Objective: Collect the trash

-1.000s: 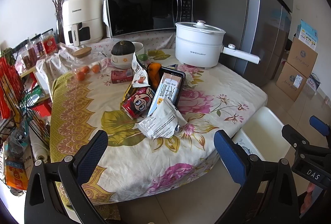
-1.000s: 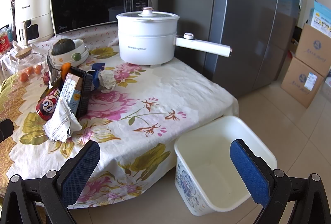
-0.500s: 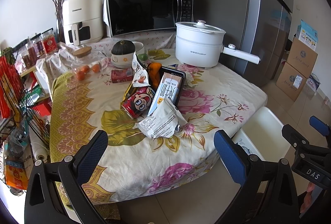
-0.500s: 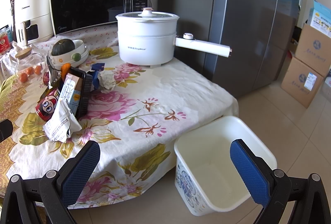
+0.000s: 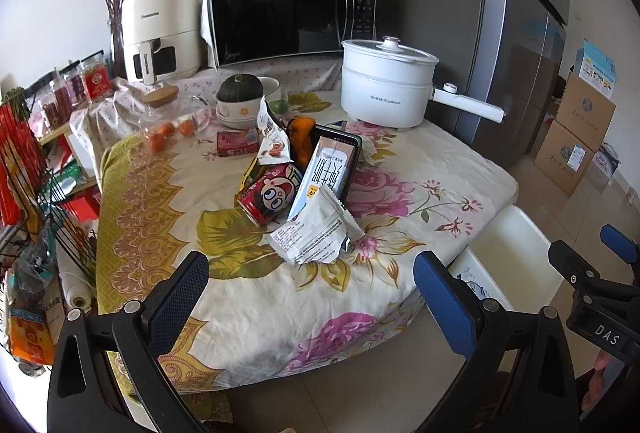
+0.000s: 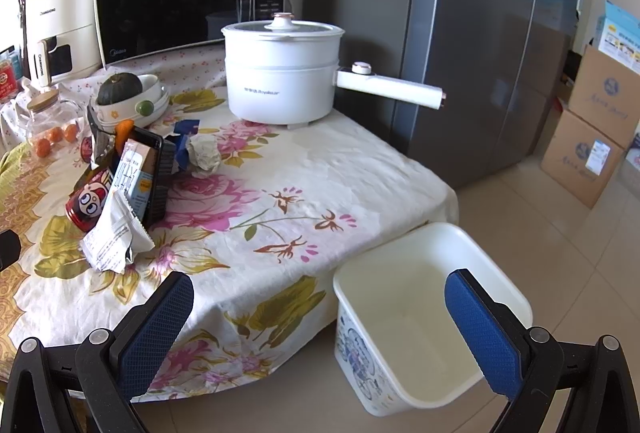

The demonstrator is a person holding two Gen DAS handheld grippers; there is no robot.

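The black tray (image 5: 347,161) (contents possibly cartons) hides behind the wrapper (image 5: 316,233).

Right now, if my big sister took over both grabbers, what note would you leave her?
Left gripper: open, empty, short of the table edge.
Right gripper: open, empty, low between table and bin.
Trash is piled mid-table: white wrapper nearest, red can and milk carton behind it, crumpled paper farther back.
White bin stands on the floor by the table corner, with nothing in it.
Done: nothing yet. Left: carry every piece to the bin.
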